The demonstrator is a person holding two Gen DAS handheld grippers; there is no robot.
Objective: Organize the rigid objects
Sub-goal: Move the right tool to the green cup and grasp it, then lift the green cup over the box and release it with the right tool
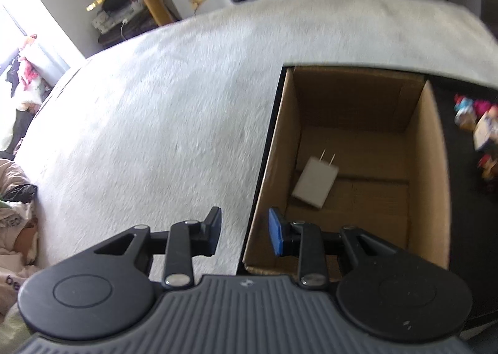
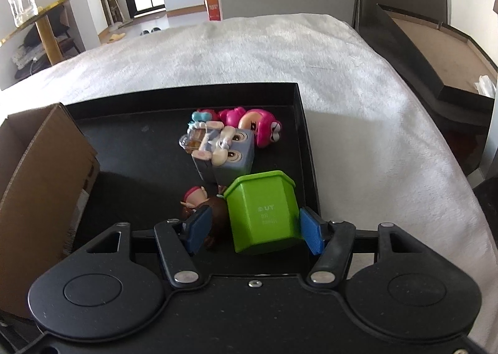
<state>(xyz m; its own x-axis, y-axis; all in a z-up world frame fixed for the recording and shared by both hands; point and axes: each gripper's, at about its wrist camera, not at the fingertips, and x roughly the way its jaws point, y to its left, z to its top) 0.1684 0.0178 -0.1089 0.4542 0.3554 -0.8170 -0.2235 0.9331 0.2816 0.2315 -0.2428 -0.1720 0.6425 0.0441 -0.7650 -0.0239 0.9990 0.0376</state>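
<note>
Straddling glossy green hexagonal container (image 2: 263, 210)

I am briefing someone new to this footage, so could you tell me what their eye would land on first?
Probably the bright green container, standing in the black tray between the right gripper's blue pads. Just behind it huddles a cluster of pink and grey toy figures. In the left wrist view, a lone white plug adapter lies on the floor of the cardboard box.
</note>
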